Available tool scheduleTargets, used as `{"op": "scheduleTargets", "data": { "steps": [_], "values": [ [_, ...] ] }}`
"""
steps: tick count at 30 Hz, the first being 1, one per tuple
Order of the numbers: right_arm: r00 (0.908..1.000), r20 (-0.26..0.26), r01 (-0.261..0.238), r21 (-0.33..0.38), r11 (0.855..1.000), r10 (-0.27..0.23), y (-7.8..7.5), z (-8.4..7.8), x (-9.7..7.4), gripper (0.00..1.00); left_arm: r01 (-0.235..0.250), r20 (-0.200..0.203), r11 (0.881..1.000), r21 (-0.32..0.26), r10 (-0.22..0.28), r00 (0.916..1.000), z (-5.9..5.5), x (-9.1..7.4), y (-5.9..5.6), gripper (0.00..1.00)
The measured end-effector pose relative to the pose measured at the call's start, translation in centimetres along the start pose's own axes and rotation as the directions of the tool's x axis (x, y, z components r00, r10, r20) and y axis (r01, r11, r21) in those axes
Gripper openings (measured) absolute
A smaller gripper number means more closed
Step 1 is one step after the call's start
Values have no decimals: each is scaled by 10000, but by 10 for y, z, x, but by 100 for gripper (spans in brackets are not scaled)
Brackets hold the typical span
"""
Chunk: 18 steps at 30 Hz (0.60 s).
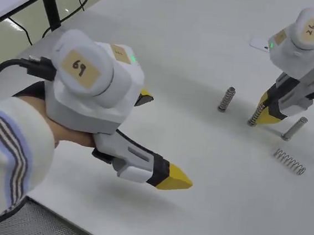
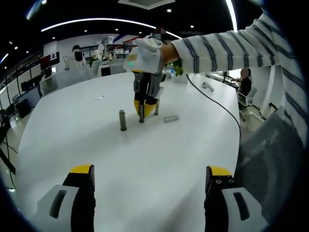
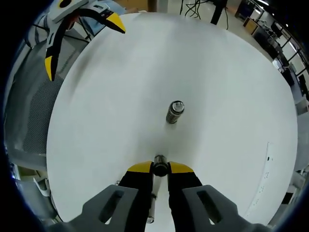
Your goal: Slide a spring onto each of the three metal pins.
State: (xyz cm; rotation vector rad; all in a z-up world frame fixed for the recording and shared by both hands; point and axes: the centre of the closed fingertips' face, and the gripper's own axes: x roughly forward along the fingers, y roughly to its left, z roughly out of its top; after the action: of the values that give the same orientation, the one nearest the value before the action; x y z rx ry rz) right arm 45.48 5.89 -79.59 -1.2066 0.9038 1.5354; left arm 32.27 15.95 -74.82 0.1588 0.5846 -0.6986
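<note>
My right gripper (image 1: 264,114) is clamped on a spring (image 1: 255,115) at the far right, steadying it upright on its pin beside the sprung pin (image 1: 226,98), with the bare pin (image 1: 295,128) and loose spring (image 1: 289,161) just nearer, while my left gripper (image 2: 150,171) idles near left, jaws apart.

White bodies, black bands, yellow tips: left gripper (image 2: 150,170), right gripper (image 3: 160,167). Tan with black digits: label (image 1: 80,68). Cream with blue and brown stripes: sleeve (image 1: 3,153). Plain white: table (image 1: 181,42). Grey: held spring (image 1: 255,115), loose spring (image 1: 289,161). Silver: pin (image 1: 294,128). Black: cable (image 1: 6,69).
</note>
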Motion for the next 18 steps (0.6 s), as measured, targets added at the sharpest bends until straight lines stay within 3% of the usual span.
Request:
{"op": "scheduleTargets", "data": {
  "steps": [18],
  "values": [
    [9995,-274,-168,69,9998,170,0,-4,7,12,-146,-124,9999,-55,146,9998,1,-7,4,92]
  ]
}}
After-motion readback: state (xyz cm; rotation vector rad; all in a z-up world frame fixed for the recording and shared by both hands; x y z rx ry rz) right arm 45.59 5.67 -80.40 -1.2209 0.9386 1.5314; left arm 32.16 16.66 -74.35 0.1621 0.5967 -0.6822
